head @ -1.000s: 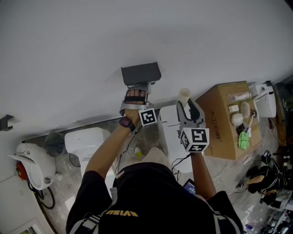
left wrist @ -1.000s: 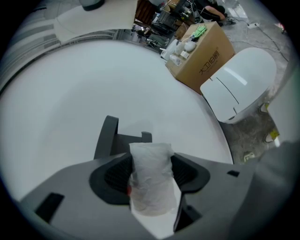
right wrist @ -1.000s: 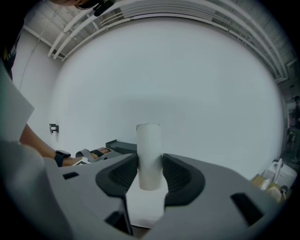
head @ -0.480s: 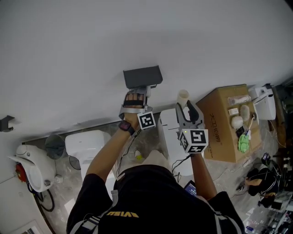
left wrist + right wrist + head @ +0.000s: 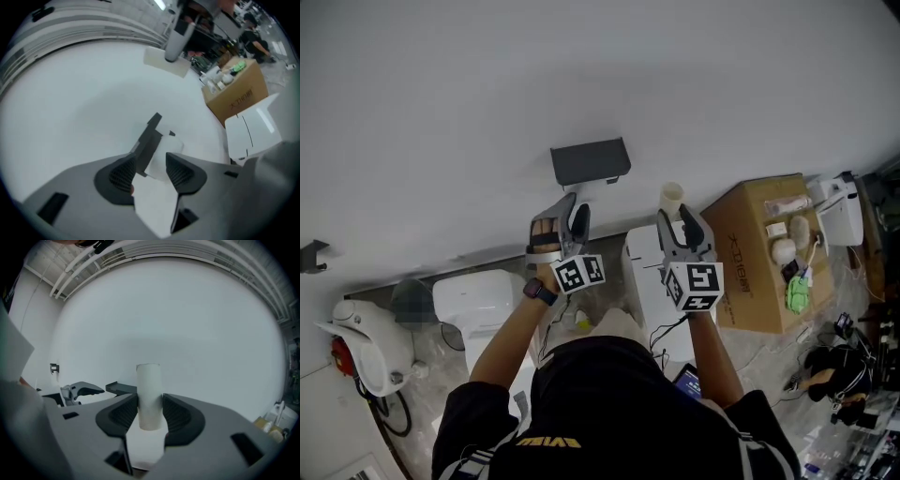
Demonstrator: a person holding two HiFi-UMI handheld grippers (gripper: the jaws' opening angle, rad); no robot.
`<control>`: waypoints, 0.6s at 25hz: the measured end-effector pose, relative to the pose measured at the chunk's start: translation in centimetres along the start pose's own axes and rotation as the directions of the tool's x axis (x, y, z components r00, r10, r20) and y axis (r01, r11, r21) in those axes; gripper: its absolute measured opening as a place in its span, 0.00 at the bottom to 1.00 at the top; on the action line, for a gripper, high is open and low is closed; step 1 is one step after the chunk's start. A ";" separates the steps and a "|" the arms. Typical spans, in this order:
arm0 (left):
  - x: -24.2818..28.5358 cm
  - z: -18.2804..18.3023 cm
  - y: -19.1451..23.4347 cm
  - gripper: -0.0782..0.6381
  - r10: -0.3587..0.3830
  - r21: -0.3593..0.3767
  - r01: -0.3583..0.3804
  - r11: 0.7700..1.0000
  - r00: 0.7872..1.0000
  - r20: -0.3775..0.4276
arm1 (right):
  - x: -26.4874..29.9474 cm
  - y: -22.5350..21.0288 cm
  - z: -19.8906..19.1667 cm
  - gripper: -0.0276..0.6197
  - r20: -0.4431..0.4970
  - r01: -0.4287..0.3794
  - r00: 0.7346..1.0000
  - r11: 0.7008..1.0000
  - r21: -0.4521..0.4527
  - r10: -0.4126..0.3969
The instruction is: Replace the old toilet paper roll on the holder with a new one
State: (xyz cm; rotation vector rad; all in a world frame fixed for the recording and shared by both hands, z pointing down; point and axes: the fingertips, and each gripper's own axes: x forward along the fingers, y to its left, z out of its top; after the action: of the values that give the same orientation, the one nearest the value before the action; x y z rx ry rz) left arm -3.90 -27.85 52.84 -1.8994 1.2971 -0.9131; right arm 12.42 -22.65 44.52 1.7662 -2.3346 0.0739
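**A:** Head view first. What stage is this?

**B:** The right gripper (image 5: 682,228) is clamped on a bare cardboard tube (image 5: 672,198). It holds the tube upright, just right of the dark holder (image 5: 591,160) on the far wall (image 5: 600,66). I'd judge the old roll is off and a fresh one is not yet on.

**A:** And the other hand?

**B:** The left gripper (image 5: 566,214) hangs near and slightly left of the holder, apart from it, carrying nothing.

**A:** So what next?

**B:** Probably set the tube aside and fetch a new roll, which calls for a free claw. Pale things (image 5: 785,246) lie on the cardboard box (image 5: 750,272) at the right. They are too small for me to say whether any is a roll.

**A:** Left gripper view?

**B:** Its jaws stand partly apart and have just been closing, and nothing lies between the pads. Through the gap the holder shows edge-on against the wall, with a white piece (image 5: 168,152) under it. I can't tell whether that is paper or part of the fitting. The box and the other arm are bent by the wide lens at the top right.

**A:** Right gripper view?

**B:** Both pads press the tube's sides low down. It stands upright, its top end clear above the jaws. The holder shows small at the left beyond the jaw, with the left gripper just beside it. No view shows a bar for the roll to sit on.
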 end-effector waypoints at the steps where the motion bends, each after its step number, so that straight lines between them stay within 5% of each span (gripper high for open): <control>1: -0.9 -0.4 0.9 0.39 0.021 -0.040 -0.021 0.999 1.000 0.003 | 0.1 0.0 0.2 0.30 0.004 -0.001 1.000 1.000 -0.001 0.001; 6: -5.3 -2.6 6.2 0.32 0.125 -0.200 -0.122 0.972 0.992 0.002 | 0.2 -0.3 1.0 0.30 0.025 0.000 1.000 1.000 -0.004 0.000; 10: -9.0 -3.7 11.0 0.21 0.219 -0.427 -0.190 0.884 0.976 0.017 | 0.1 -0.4 1.9 0.30 0.037 -0.005 0.999 1.000 -0.015 0.005; 12: -10.6 -2.8 12.8 0.17 0.261 -0.457 -0.207 0.865 0.964 0.057 | -0.1 -0.6 3.0 0.30 0.050 -0.017 0.999 1.000 -0.016 0.018; 15: -13.5 -0.9 14.5 0.14 0.310 -0.425 -0.239 0.873 0.945 0.105 | -1.0 -0.5 4.9 0.30 0.079 -0.055 0.995 0.998 -0.016 0.056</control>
State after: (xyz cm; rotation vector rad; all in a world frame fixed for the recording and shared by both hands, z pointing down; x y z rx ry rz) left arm -15.34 -19.44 39.02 -1.9709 1.6970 -0.3379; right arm 12.52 -22.66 39.50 1.7286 -2.4333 -0.0036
